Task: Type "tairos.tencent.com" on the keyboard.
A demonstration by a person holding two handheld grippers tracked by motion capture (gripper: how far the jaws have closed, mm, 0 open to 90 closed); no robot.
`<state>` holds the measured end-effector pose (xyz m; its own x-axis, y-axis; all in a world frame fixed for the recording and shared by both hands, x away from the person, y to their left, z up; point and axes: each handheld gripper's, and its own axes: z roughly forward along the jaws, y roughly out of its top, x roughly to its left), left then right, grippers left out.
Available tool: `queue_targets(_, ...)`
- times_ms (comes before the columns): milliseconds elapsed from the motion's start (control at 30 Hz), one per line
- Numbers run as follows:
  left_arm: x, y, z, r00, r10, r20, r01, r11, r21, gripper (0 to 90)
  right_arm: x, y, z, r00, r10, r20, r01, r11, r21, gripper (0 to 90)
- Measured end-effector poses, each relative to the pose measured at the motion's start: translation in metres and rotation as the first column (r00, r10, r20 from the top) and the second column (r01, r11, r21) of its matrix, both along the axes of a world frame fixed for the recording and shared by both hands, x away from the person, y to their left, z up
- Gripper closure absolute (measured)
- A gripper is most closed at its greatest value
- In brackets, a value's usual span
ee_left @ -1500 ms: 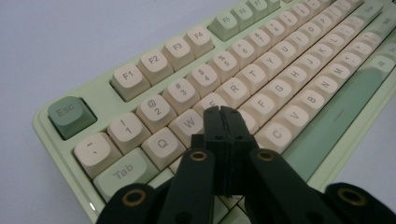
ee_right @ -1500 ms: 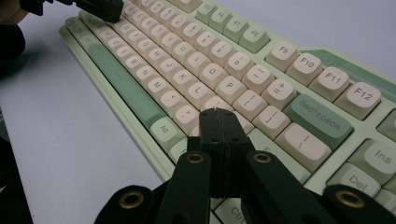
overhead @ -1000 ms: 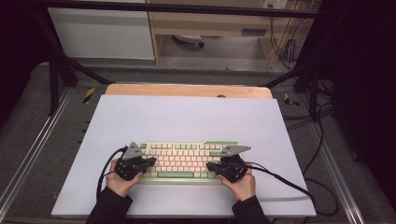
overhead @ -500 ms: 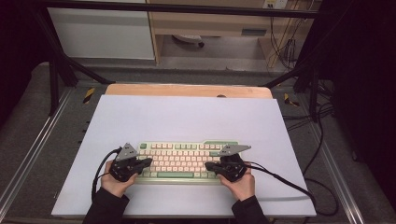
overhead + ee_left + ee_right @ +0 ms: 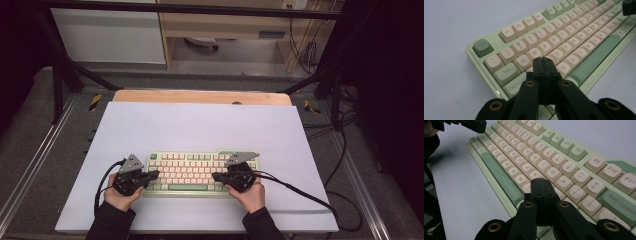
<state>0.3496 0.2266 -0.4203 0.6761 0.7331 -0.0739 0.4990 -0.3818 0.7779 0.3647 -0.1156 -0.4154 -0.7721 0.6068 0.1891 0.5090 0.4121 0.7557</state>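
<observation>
A pale green keyboard (image 5: 192, 159) with cream keys lies on the white table (image 5: 200, 125), near its front edge. My left gripper (image 5: 156, 174) rests at the keyboard's left end, jaws shut with nothing between them. In the left gripper view its closed tips (image 5: 542, 60) hover over the home row near A and S of the keyboard (image 5: 564, 32). My right gripper (image 5: 215, 176) sits at the right end, pointing inward and also shut on nothing. Its tips (image 5: 540, 180) hang over the keys by L on the keyboard (image 5: 524, 147). Each gripper is held in a hand.
A black cable (image 5: 300, 192) trails right from the right gripper across the table and off its edge; another loops by the left hand (image 5: 100, 187). A wooden strip (image 5: 200, 96) borders the table's far edge. Metal rails (image 5: 30, 165) flank both sides.
The left gripper has slid a little to the left along the keyboard. The right gripper and the keyboard have stayed put.
</observation>
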Motion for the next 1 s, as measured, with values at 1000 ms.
queue_targets(1000,0.001,-0.003,-0.004,0.9998,-0.014,-0.012,0.014,0.9999,0.002,90.0,-0.001,0.002,-0.009,0.9996,0.006,0.028,-0.004,0.9989,-0.047,90.0)
